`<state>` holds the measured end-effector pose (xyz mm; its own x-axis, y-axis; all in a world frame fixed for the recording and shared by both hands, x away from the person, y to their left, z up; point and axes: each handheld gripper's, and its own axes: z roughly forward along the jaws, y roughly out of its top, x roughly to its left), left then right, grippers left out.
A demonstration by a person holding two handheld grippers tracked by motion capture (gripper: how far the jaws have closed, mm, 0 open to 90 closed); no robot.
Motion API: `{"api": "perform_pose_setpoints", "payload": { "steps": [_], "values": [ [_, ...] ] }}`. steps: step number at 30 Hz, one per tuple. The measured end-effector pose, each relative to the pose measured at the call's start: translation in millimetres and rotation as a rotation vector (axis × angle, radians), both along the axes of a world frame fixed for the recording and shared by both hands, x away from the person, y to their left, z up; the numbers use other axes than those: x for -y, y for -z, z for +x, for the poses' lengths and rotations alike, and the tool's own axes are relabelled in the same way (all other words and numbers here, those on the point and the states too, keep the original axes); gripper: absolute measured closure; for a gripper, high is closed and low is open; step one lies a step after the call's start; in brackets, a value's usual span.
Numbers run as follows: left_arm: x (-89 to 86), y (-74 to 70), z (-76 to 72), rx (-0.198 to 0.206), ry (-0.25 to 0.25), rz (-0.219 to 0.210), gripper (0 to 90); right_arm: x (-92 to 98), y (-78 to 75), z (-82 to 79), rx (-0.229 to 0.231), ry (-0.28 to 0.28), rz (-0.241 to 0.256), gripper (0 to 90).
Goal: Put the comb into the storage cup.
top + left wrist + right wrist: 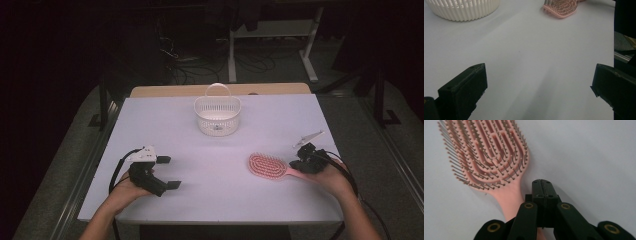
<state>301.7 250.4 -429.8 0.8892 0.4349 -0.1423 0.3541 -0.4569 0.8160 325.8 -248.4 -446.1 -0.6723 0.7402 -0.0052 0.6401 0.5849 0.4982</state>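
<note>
1. The pink brush (268, 165) lies bristles up at lower right of the high view, on the white table (215, 150), its handle running right toward my right hand.
2. My right tongs (303, 161) sit at that handle; in the right gripper view the jaws are pressed together with no gap, just beside and above the handle (509, 202). I cannot tell whether they grip it.
3. My left tongs (167, 172) rest at lower left, jaws wide apart and empty, well apart from the brush.
4. A white basket (217, 116) stands at upper centre, far from both.
</note>
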Motion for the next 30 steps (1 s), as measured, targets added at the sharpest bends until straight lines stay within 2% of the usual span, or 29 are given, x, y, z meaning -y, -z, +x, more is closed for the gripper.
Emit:
{"api": "perform_pose_setpoints", "payload": {
  "steps": [14,21,23,24,25,26,27,28,29,30],
  "values": [
    [0.2,-0.1,-0.6,-0.001,0.003,0.002,0.0,-0.2,1.6,-22.9,0.005,-0.01,0.026,89.0],
    [0.3,-0.3,-0.7,0.0,0.004,0.001,0.0,2.5,0.2,-26.6,0.015,0.0,0.055,88.9],
    [0.1,-0.8,-0.6,0.002,0.003,0.001,0.0,4.2,-9.5,-27.2,0.048,0.022,0.094,86.8],
    [0.1,-0.8,-0.6,0.002,0.003,0.001,0.0,4.2,-9.5,-27.2,0.048,0.022,0.094,86.8],
    [0.0,-0.9,-0.5,0.002,0.003,0.0,0.0,3.9,-13.1,-27.7,0.058,0.028,0.117,82.0],
    [0.0,-0.9,-0.5,0.002,0.003,-0.001,0.0,1.5,-19.1,-28.2,0.079,0.036,0.161,78.3],
    [0.0,-1.1,-0.5,0.003,0.002,0.0,0.0,1.5,-19.1,-28.2,0.079,0.036,0.161,78.3],
    [-0.1,-1.3,-0.5,0.003,0.002,-0.001,0.0,-1.0,-21.2,-28.4,0.089,0.025,0.181,74.4],
    [-0.2,-1.6,-0.5,0.005,0.002,-0.001,0.0,-7.6,-25.2,-29.0,0.113,0.012,0.226,67.8],
    [-0.4,-1.8,-0.4,0.005,0.002,-0.002,0.0,-7.6,-25.2,-29.0,0.113,0.012,0.226,67.8]
  ]
}}
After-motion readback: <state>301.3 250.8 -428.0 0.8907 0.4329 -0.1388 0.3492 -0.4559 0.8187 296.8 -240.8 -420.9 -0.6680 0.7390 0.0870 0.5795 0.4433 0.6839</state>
